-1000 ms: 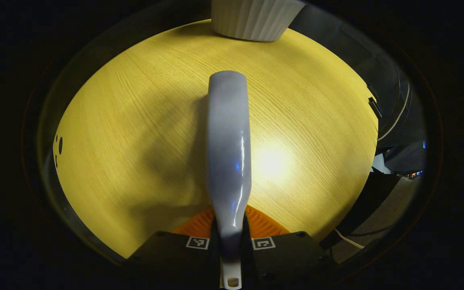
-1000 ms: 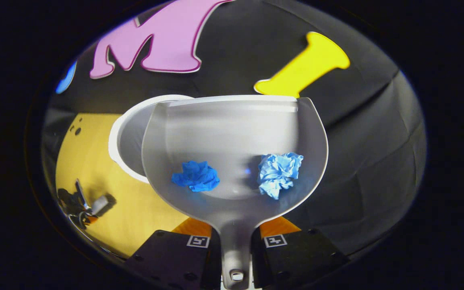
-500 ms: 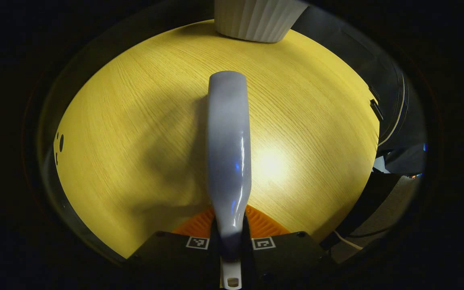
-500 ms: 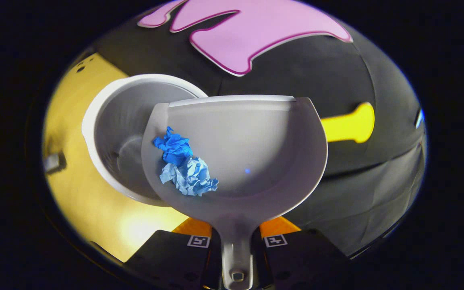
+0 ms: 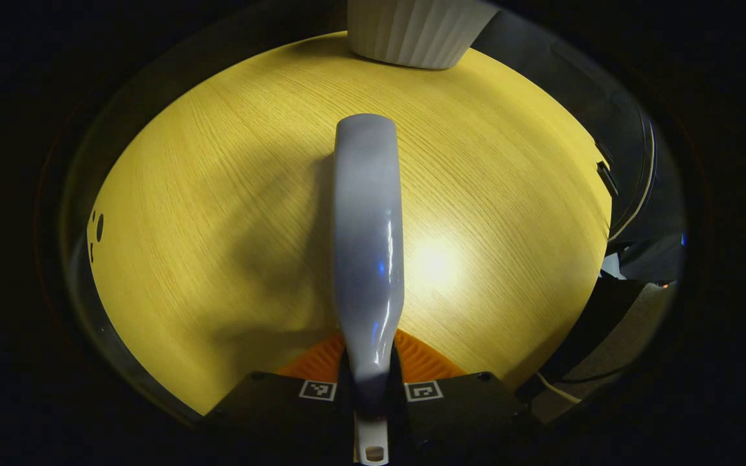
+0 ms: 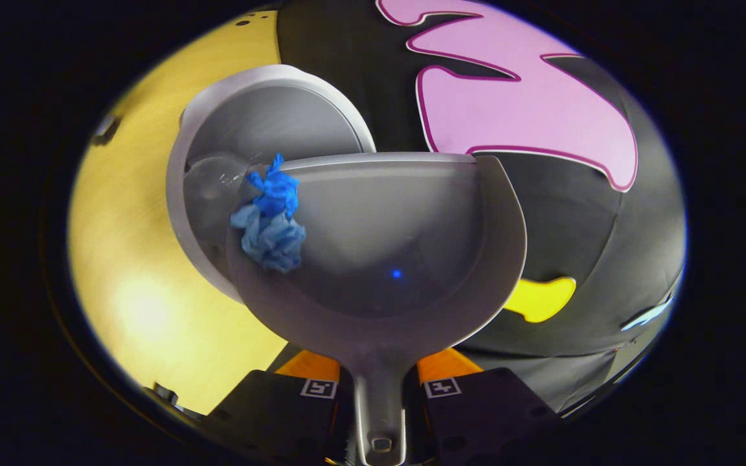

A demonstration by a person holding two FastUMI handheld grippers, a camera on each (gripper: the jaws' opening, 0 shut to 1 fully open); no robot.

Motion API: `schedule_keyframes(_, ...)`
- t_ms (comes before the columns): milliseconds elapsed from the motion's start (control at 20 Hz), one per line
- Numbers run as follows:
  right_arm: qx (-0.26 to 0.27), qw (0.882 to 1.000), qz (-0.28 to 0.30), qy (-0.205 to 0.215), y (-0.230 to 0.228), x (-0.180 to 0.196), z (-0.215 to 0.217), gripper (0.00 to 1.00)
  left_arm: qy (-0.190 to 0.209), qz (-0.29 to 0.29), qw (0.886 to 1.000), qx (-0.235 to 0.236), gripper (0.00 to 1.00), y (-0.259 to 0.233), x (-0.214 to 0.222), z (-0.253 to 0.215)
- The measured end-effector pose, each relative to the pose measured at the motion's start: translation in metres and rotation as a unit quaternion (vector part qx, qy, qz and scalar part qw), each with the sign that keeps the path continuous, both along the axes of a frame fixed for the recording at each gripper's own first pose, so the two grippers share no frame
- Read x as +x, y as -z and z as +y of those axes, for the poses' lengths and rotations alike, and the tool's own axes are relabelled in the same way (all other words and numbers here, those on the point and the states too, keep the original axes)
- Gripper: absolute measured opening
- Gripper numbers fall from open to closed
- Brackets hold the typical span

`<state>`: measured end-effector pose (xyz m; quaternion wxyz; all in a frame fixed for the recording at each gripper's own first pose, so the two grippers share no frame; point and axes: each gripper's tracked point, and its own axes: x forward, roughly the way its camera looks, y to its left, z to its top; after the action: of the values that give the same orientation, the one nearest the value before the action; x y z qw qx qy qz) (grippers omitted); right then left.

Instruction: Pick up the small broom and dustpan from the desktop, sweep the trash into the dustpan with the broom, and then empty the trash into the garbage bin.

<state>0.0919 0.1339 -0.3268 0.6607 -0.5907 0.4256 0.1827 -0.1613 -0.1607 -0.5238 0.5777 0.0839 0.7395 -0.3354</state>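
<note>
Grey dustpan (image 6: pixel 379 259), blue paper wads (image 6: pixel 271 217), white, perhaps ribbed bin (image 5: pixel 415 32)

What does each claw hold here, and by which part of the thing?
The left claw is shut on the broom, at its narrow handle end. The right claw is shut on the dustpan, at its handle.

No word, brand or number can be read on anything here. The only signs are small black-and-white square code markers, two on the left hand-held gripper (image 5: pixel 370 366) and two on the right hand-held gripper (image 6: pixel 379 369), at about 6 o'clock in each view; they carry patterns, not text.
</note>
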Motion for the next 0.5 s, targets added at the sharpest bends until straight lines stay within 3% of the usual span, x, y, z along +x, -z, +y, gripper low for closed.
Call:
schedule_keyframes(250, -0.04, 0.998, -0.02, -0.042, -0.0099, 0.0115, -0.0008, 0.34, 0.0, 0.001, 1.0, 0.001, 0.24, -0.0002, 0.0, -0.0001)
schedule_keyframes(500, -0.02, 1.0, -0.011, -0.008, -0.0072, 0.0063, -0.0047, 0.34, -0.002, 0.001, 1.0, 0.001, 0.24, 0.0, -0.0006, -0.0003)
